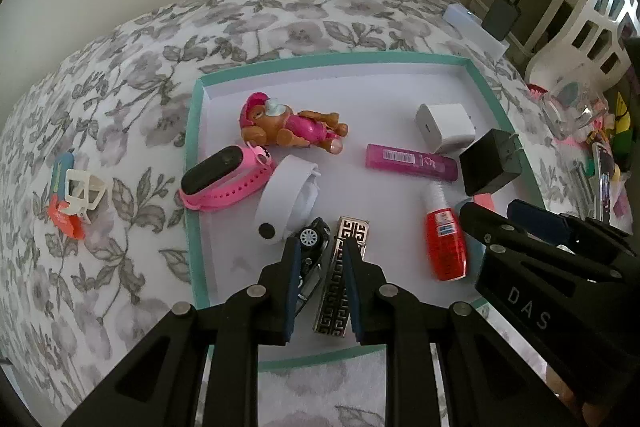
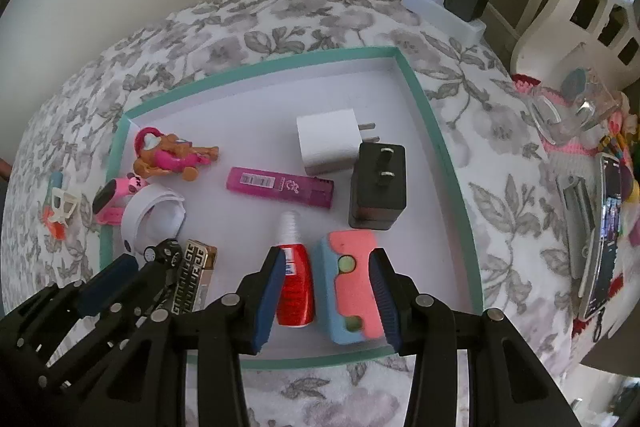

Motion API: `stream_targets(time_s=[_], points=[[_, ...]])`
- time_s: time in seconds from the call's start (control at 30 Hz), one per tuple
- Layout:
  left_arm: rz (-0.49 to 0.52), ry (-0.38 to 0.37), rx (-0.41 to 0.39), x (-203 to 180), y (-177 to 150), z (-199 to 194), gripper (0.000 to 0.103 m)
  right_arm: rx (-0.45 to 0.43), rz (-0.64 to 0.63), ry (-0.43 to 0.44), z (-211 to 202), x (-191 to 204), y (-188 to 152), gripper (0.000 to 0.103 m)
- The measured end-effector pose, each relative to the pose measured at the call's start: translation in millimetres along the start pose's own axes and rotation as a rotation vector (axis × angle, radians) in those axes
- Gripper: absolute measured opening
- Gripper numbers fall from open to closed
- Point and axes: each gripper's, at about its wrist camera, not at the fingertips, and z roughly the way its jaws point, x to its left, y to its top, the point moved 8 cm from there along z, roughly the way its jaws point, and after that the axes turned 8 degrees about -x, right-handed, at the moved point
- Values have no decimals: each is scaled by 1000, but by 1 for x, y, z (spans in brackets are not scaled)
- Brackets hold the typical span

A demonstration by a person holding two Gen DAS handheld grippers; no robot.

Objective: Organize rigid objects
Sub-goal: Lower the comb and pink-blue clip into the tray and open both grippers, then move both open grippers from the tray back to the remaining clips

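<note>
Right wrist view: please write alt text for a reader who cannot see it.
The open right gripper hovers over a teal-rimmed tray on a floral cloth, its fingers flanking a red bottle and a pink-and-blue block. Beyond lie a black charger, a white charger and a magenta tube.

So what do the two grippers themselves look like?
Both the left gripper and the right gripper are matte black, angular linkage frames with triangular cutouts and round silver pivot pins. Their fingers carry dark blue ribbed pads. White "DAS" lettering marks the right gripper's side. No cables or sleeves show.
</note>
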Motion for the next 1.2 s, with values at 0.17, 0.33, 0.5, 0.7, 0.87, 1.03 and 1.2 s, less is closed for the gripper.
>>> stream_targets(time_s=[0.17, 0.33, 0.5, 0.7, 0.87, 1.03, 1.2], points=[[-9, 11, -28, 5, 5, -9, 22, -29, -9, 1, -9, 2, 6, 46], [-56, 33, -47, 20, 10, -16, 22, -55, -10, 0, -17, 2, 11, 46], [-111, 79, -59, 44, 12, -20, 22, -52, -21, -2, -16, 3, 11, 46], [-204, 155, -38, 78, 8, -20, 35, -42, -45, -8, -12, 9, 7, 46], [-264, 202, -17, 98, 1, -18, 51, -38, -69, -18, -9, 14, 6, 49], [-323, 237, 2, 113, -6, -16, 74, -37, -88, -15, -7, 20, 4, 62], [-364, 276, 6, 126, -11, -17, 80, -53, -109, -20, -9, 25, 5, 69]])
